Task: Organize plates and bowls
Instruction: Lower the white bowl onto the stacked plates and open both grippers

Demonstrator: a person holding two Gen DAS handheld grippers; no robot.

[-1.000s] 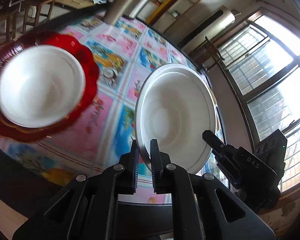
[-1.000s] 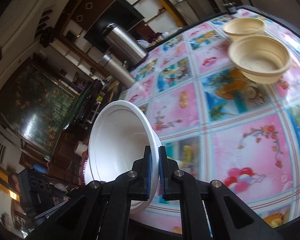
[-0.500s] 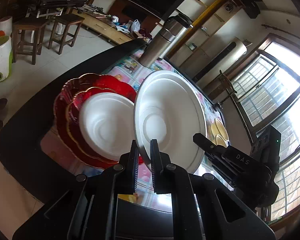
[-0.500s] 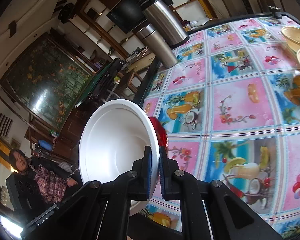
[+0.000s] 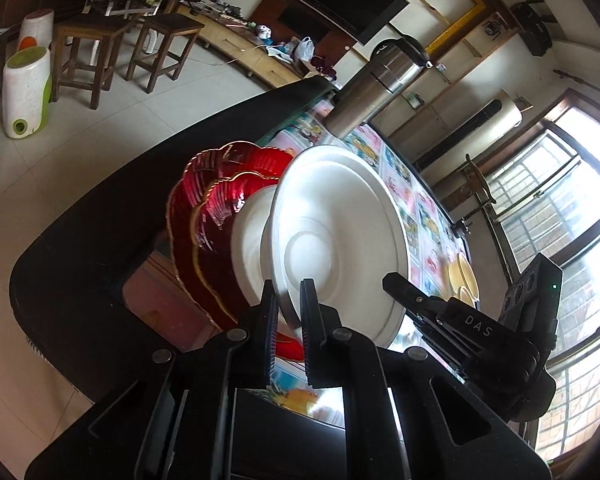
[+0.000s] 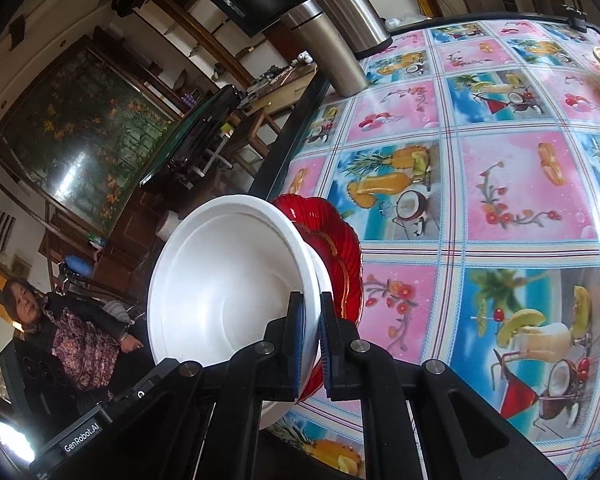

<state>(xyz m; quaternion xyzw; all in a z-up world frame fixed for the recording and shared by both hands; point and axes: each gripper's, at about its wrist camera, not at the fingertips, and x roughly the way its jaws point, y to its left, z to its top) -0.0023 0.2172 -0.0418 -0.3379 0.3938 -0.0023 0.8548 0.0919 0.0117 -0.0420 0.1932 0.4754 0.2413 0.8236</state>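
Left claw [image 5: 288, 304] first: I have its two fingers closed down to a narrow gap on the rim of a white bowl [image 5: 340, 240], gripping it at the bowl's 6 o'clock edge. In the left wrist view the bowl stands nearly on edge, its round base ring facing my camera. Just behind it, toward 9 o'clock, sit the red plates [image 5: 208, 216], two scalloped ones with gold edging, nested, with a second white bowl [image 5: 250, 248] resting on them. That stack lies near the corner of the counter [image 5: 80, 272], whose dark border frames a bright fruit-print cloth.

My right claw [image 6: 310, 336] is pinched just as tightly on the opposite rim of the same white bowl [image 6: 228, 280]; from this side I look into its hollow. The red plates [image 6: 340, 248] show past its rim at 2 o'clock, and the bowl's outer wall seems to meet the stack, though I cannot tell if it truly touches. The cloth-covered counter [image 6: 500, 200] spreads out to 3 o'clock.

Two steel flasks [image 6: 332, 24] stand upright at the far edge, around 12 o'clock. Yellow bowls [image 5: 464, 276] sit well apart from the stack. A seated person [image 6: 72, 332] appears at 8 o'clock in the right view.
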